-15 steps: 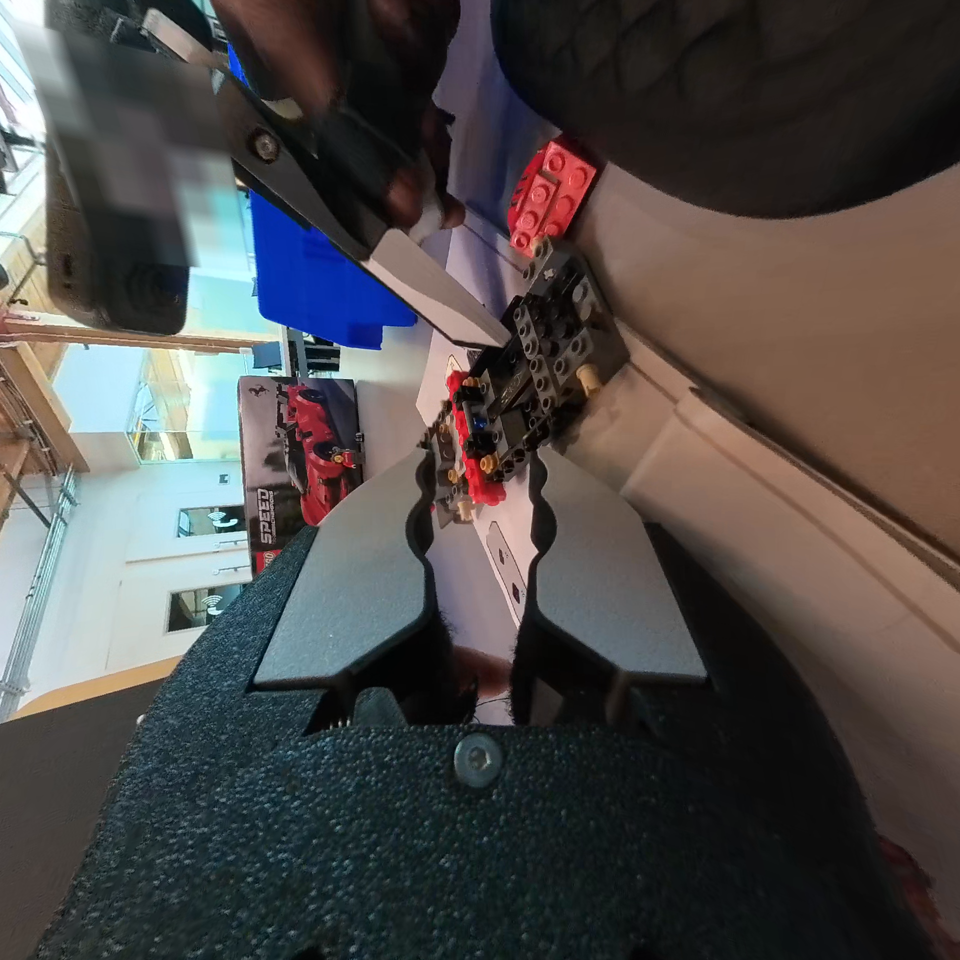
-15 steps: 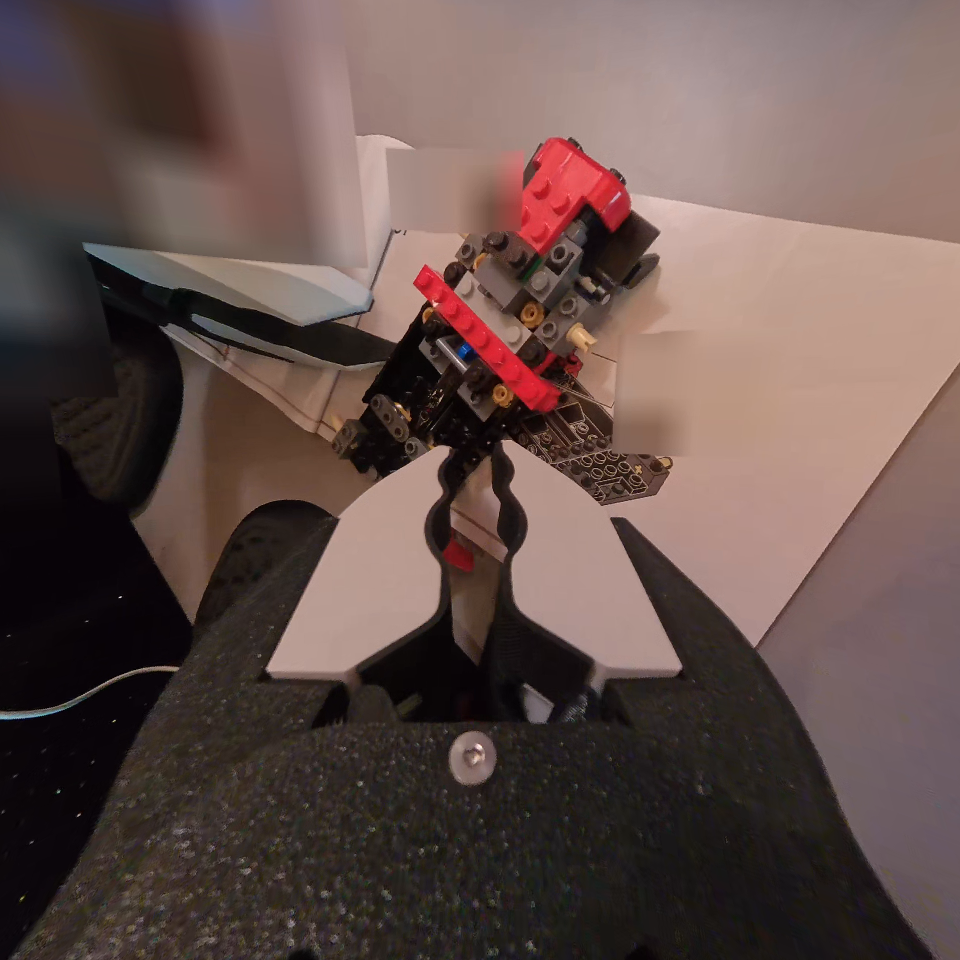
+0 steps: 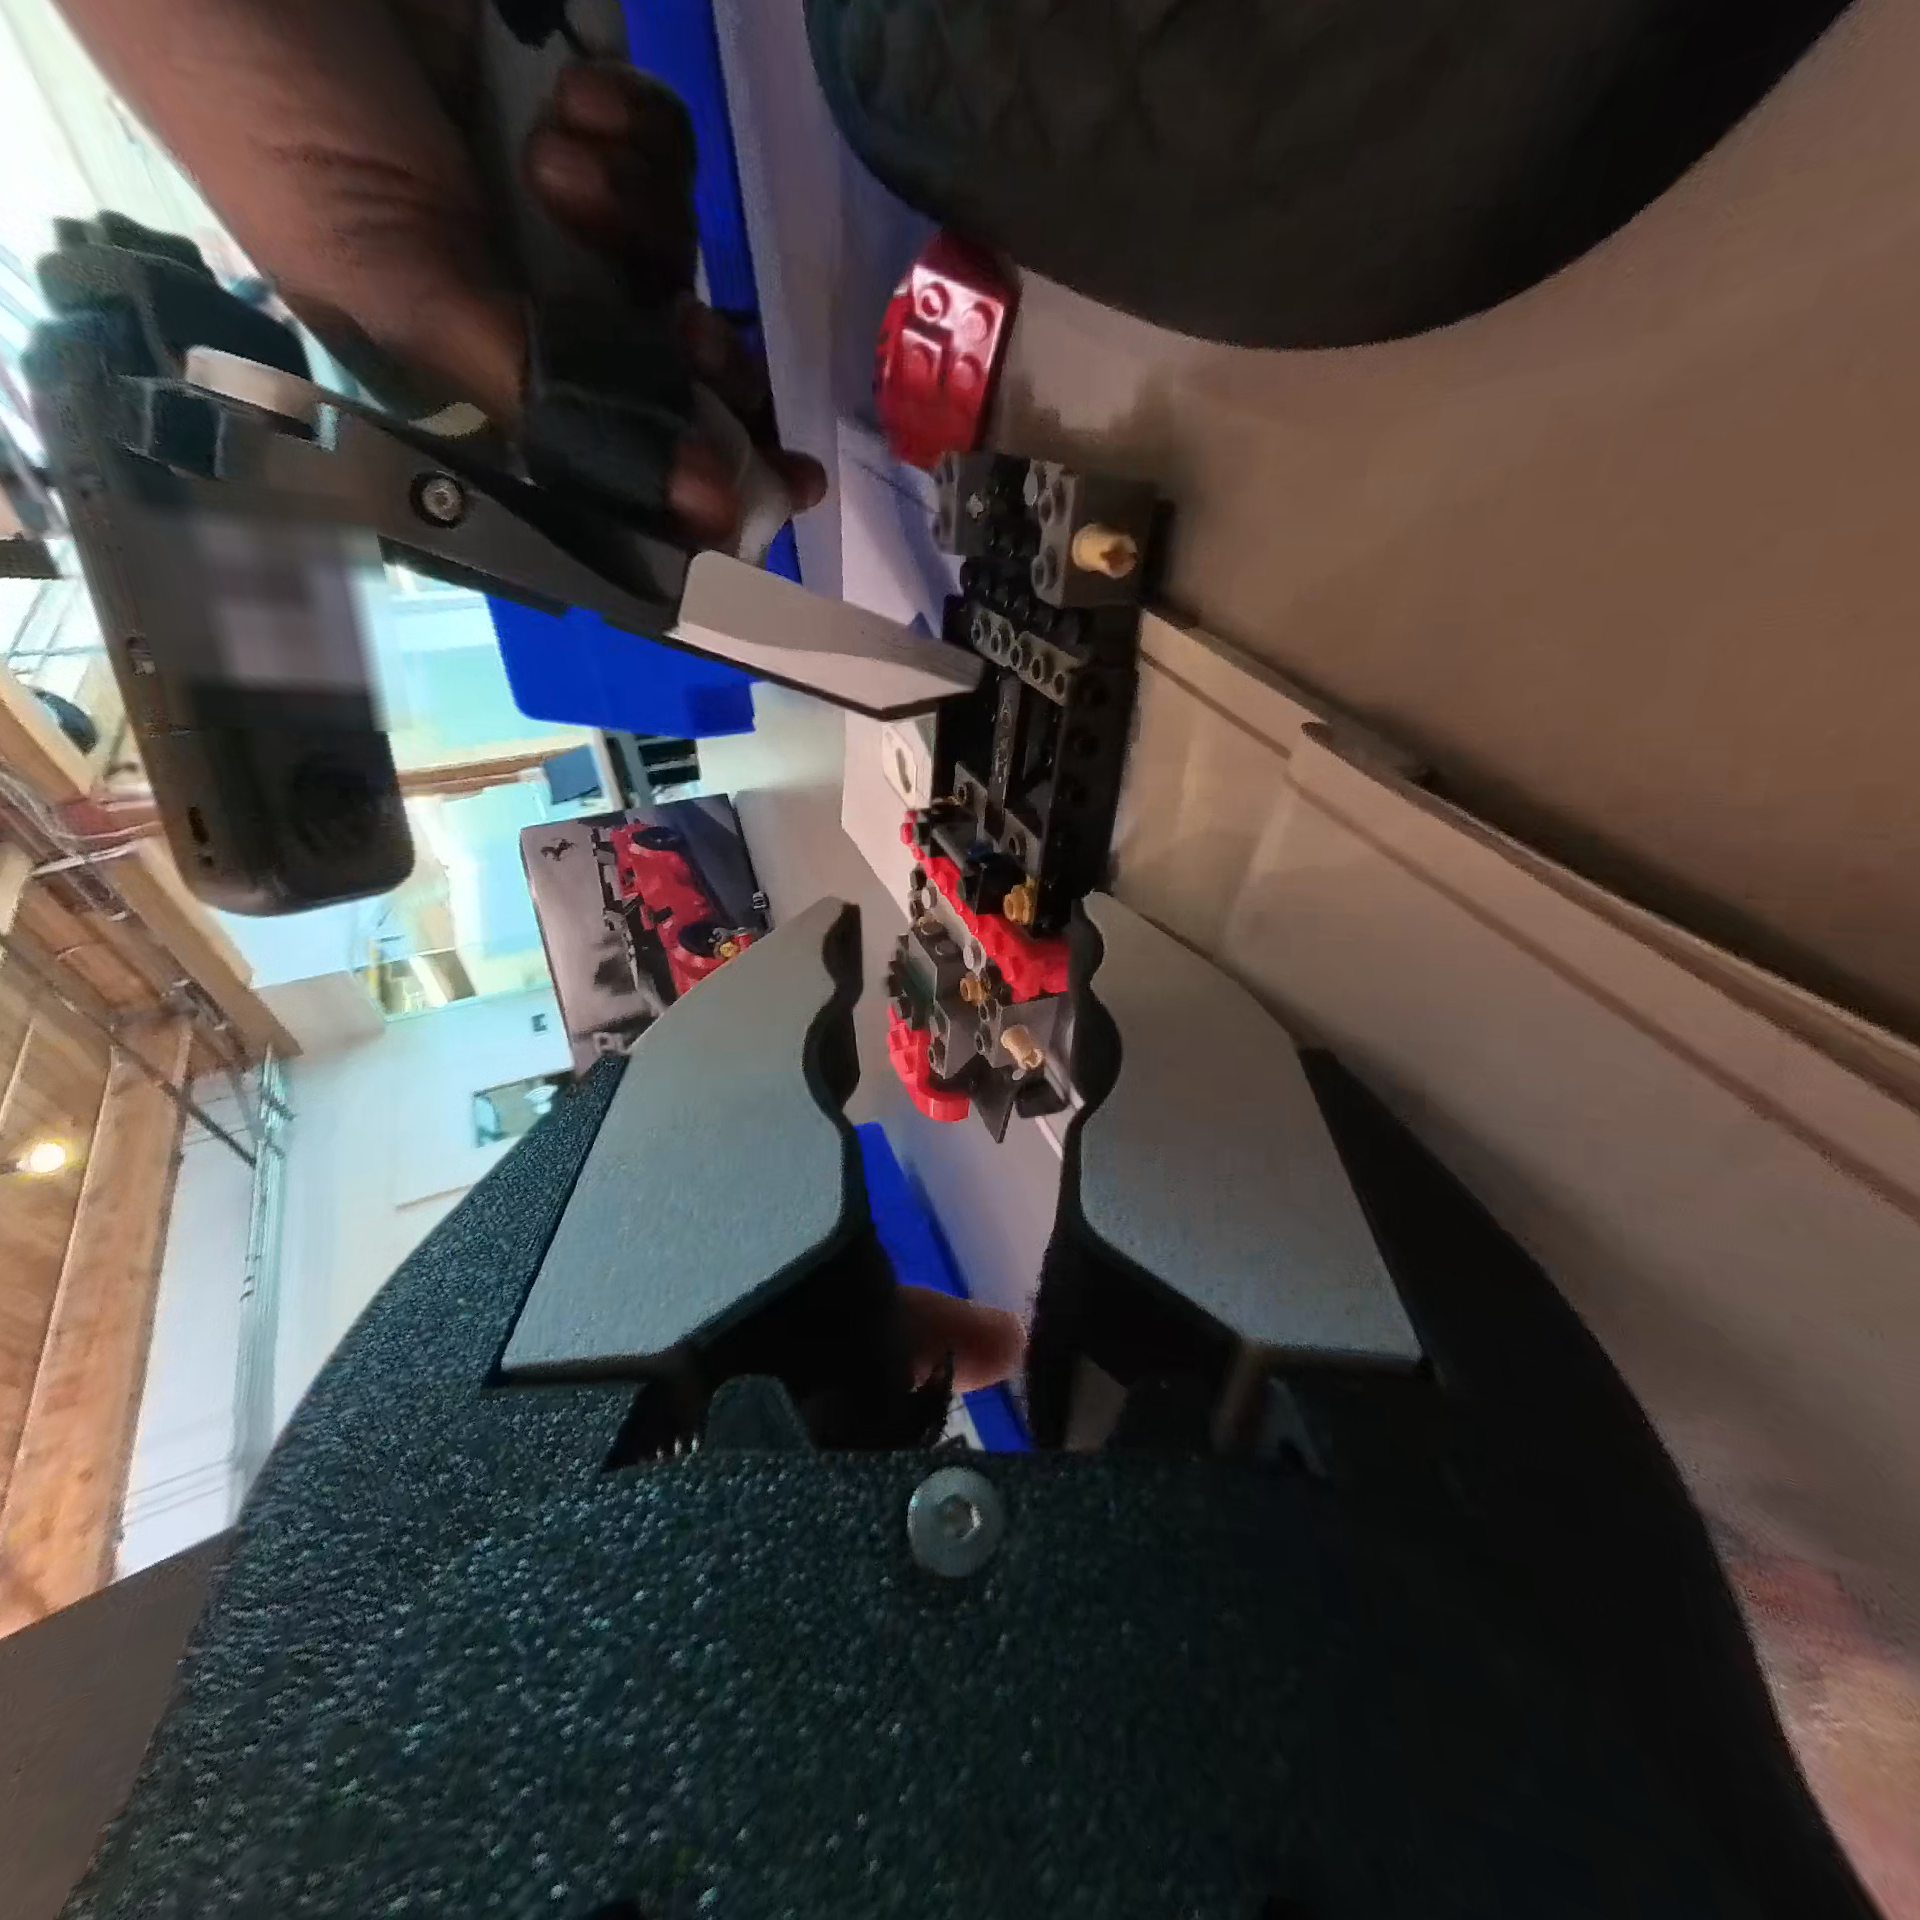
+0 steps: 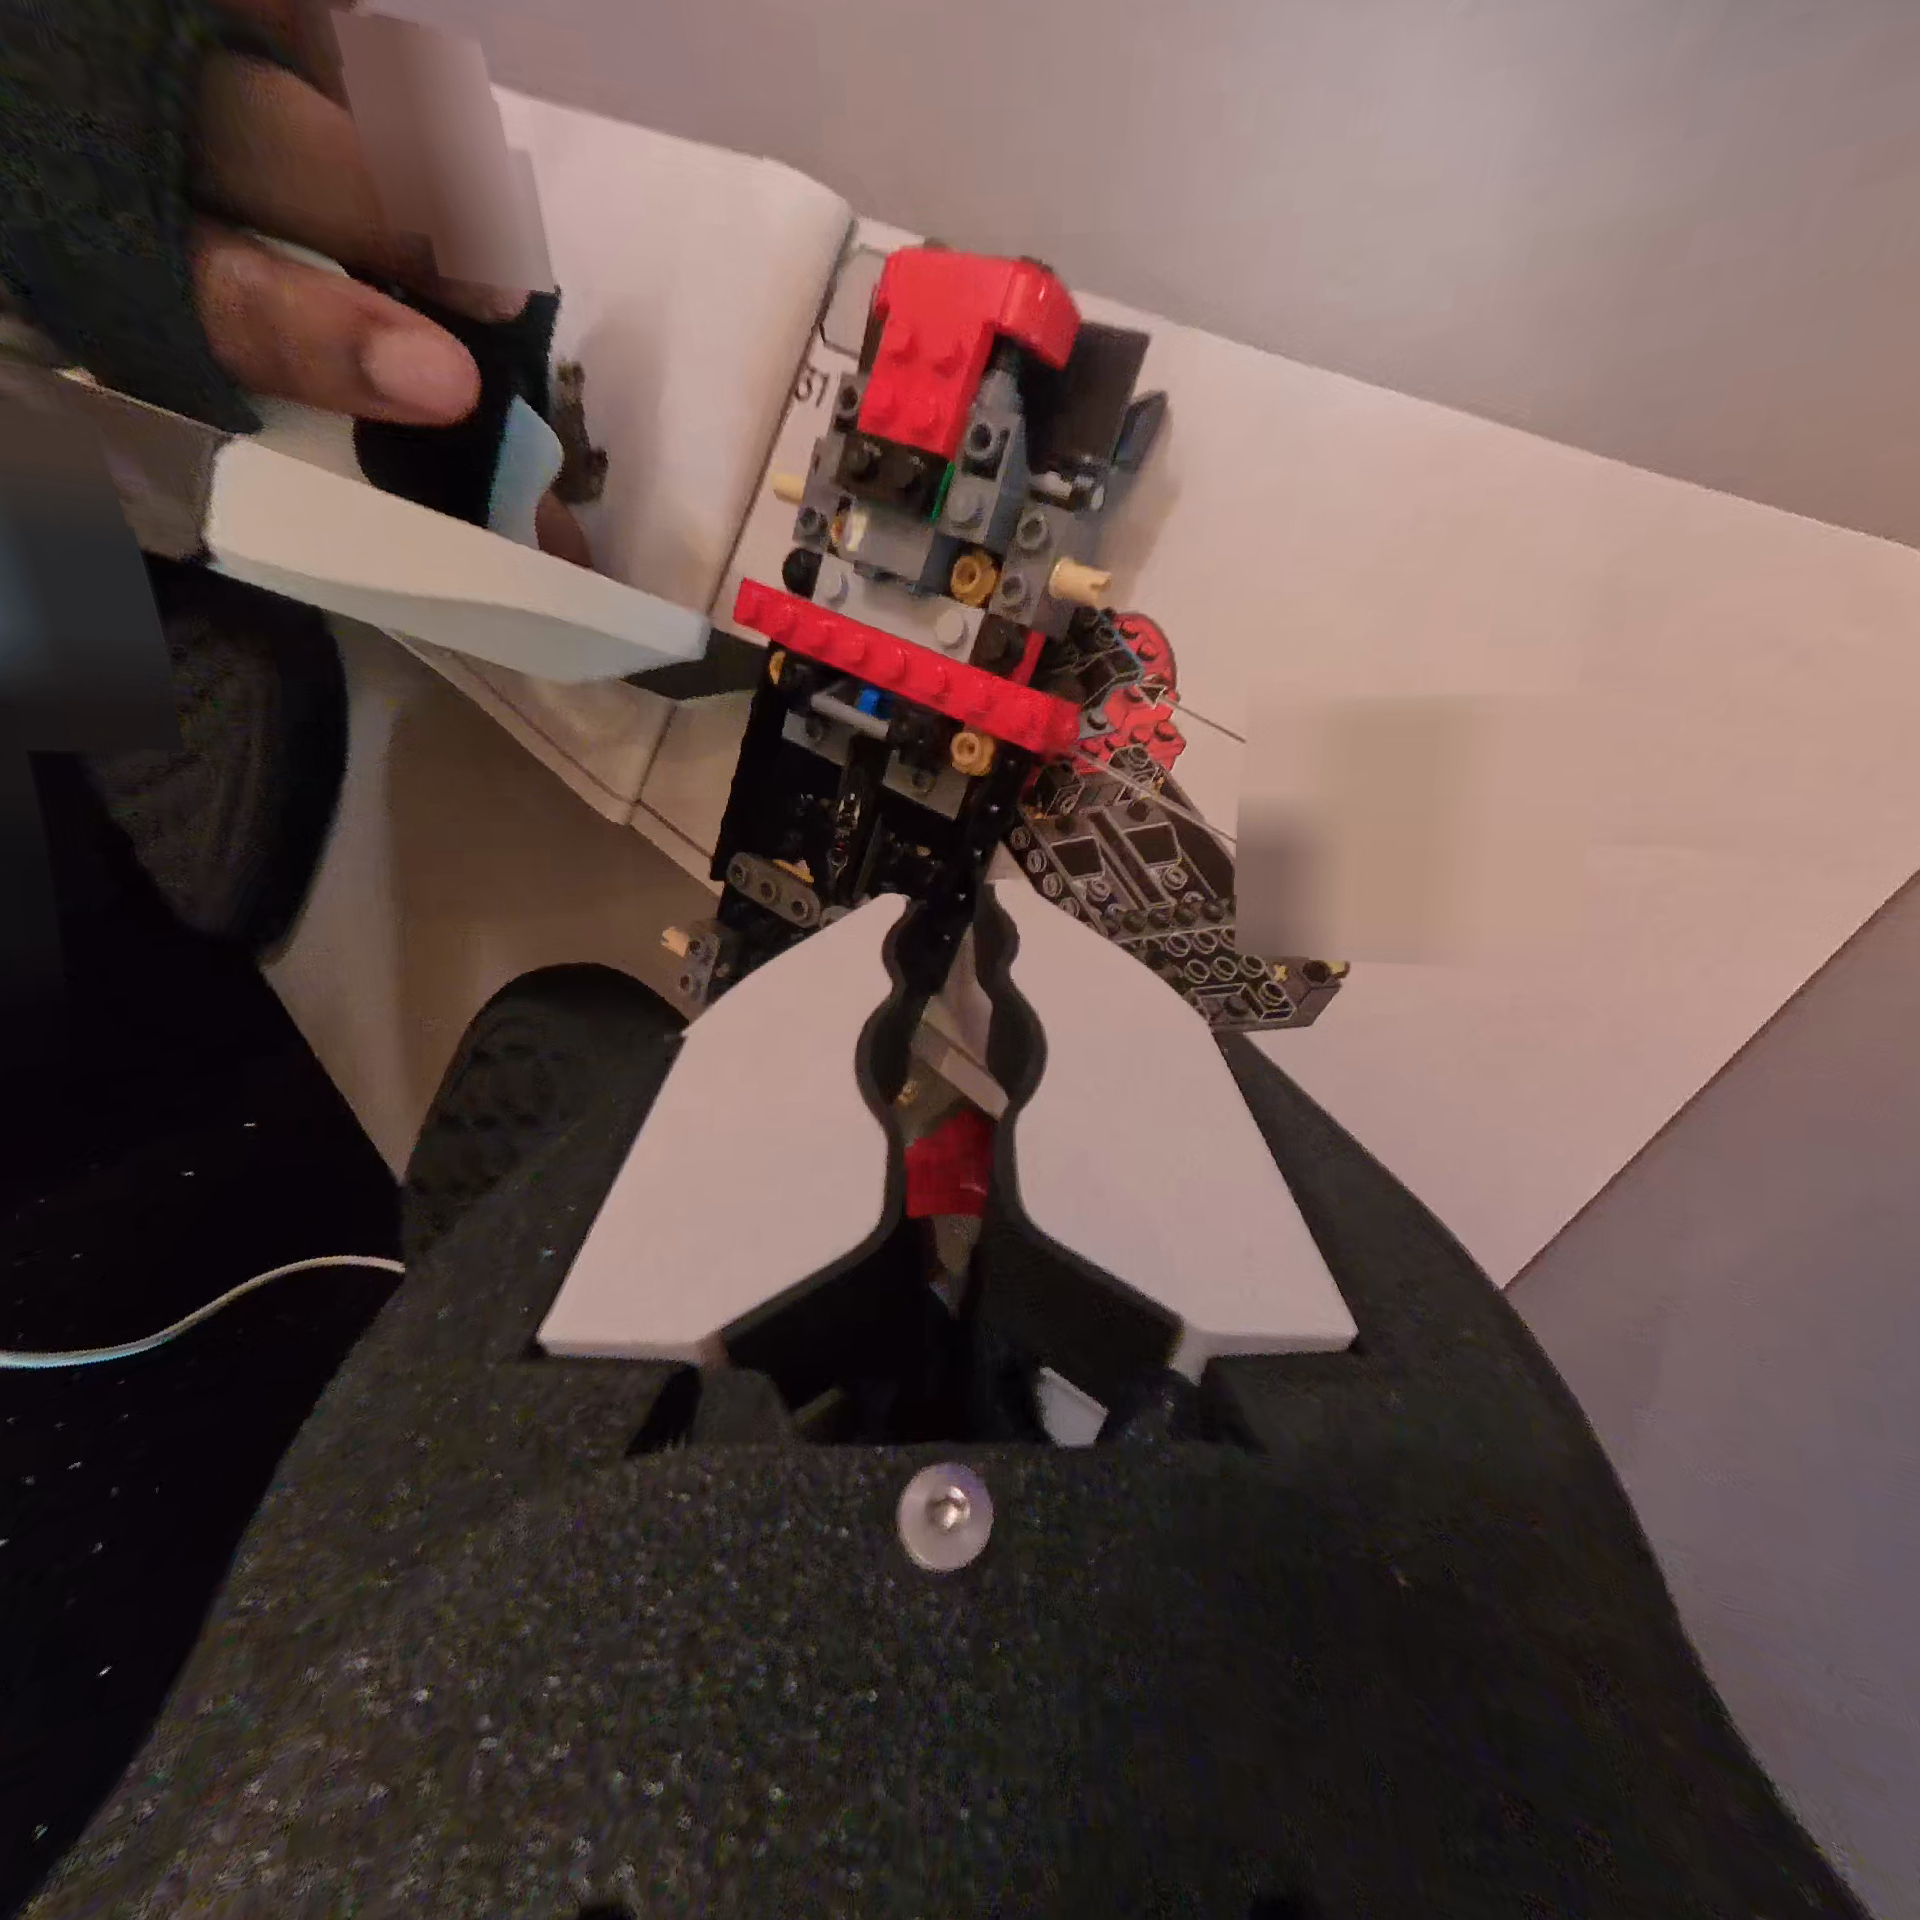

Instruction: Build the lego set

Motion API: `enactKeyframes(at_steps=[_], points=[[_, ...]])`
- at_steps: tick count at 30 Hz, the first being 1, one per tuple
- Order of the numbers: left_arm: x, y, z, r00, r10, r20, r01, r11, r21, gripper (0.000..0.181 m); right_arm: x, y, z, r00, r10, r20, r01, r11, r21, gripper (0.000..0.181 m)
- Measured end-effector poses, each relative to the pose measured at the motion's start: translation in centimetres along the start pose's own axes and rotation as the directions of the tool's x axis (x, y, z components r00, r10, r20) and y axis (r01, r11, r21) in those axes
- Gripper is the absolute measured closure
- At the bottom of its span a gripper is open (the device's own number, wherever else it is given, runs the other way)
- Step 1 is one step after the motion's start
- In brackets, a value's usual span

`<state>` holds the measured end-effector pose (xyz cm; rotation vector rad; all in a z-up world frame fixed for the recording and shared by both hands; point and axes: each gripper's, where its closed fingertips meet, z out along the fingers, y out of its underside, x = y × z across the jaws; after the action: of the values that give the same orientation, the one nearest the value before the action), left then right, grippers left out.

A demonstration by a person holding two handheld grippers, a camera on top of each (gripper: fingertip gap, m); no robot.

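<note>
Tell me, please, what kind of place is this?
Probably an office or workshop space, not a home: the lego model lies on an open instruction booklet on a table, with the set's box, blue bins and wooden beams behind.

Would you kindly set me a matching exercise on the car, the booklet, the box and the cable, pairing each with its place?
1 car
2 booklet
3 box
4 cable

A on the dark surface, left side of the right wrist view
B open beneath the car
C black edge gripped by the right gripper
D far in the background of the left wrist view

Pairs: 1-C, 2-B, 3-D, 4-A
</note>
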<state>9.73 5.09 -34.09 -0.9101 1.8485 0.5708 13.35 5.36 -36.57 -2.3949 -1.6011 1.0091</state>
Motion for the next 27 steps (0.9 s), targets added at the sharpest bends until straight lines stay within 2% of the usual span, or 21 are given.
enactKeyframes(at_steps=[4, 7, 9, 16, 20, 23, 26, 27], points=[[0.0, 0.1, -0.1, 0.999, -0.004, 0.034, 0.005, 0.999, -0.035, 0.141, 0.1, -0.1, 0.1, 0.99, -0.067, -0.127, 0.065, 0.998, -0.014, 0.174], [-0.3, 0.2, -0.3, 0.998, -0.021, 0.056, 0.023, 0.999, -0.043, 0.135, 0.3, -0.9, 0.1, 0.988, -0.065, -0.143, 0.071, 0.997, 0.035, 0.176], [-0.2, 0.0, -0.7, 0.997, -0.016, 0.069, 0.018, 0.999, -0.035, 0.134, 0.0, -1.4, 0.0, 0.997, -0.029, -0.077, 0.034, 0.997, 0.063, 0.176], [-0.4, -0.6, -1.6, 0.987, 0.107, 0.116, -0.091, 0.987, -0.131, 0.129, -1.1, -2.6, 0.3, 0.981, 0.09, 0.169, -0.101, 0.993, 0.058, 0.177], [-1.6, -1.3, -2.5, 0.982, 0.098, 0.159, -0.071, 0.984, -0.165, 0.128, -1.3, -3.5, 0.0, 0.975, 0.101, 0.199, -0.116, 0.991, 0.065, 0.177], [-1.2, -0.5, -2.0, 0.99, 0.077, 0.121, -0.042, 0.963, -0.268, 0.128, -2.2, -3.9, 0.0, 0.962, 0.108, 0.251, -0.13, 0.989, 0.071, 0.177], [-1.0, 0.8, -1.3, 0.991, 0.058, 0.121, -0.011, 0.935, -0.356, 0.138, -3.0, -4.0, 0.2, 0.962, 0.092, 0.259, -0.117, 0.99, 0.08, 0.177], [-1.3, 1.0, -1.4, 0.988, 0.068, 0.142, -0.01, 0.926, -0.376, 0.149, -3.3, -4.1, 0.2, 0.96, 0.09, 0.266, -0.117, 0.989, 0.085, 0.177]])
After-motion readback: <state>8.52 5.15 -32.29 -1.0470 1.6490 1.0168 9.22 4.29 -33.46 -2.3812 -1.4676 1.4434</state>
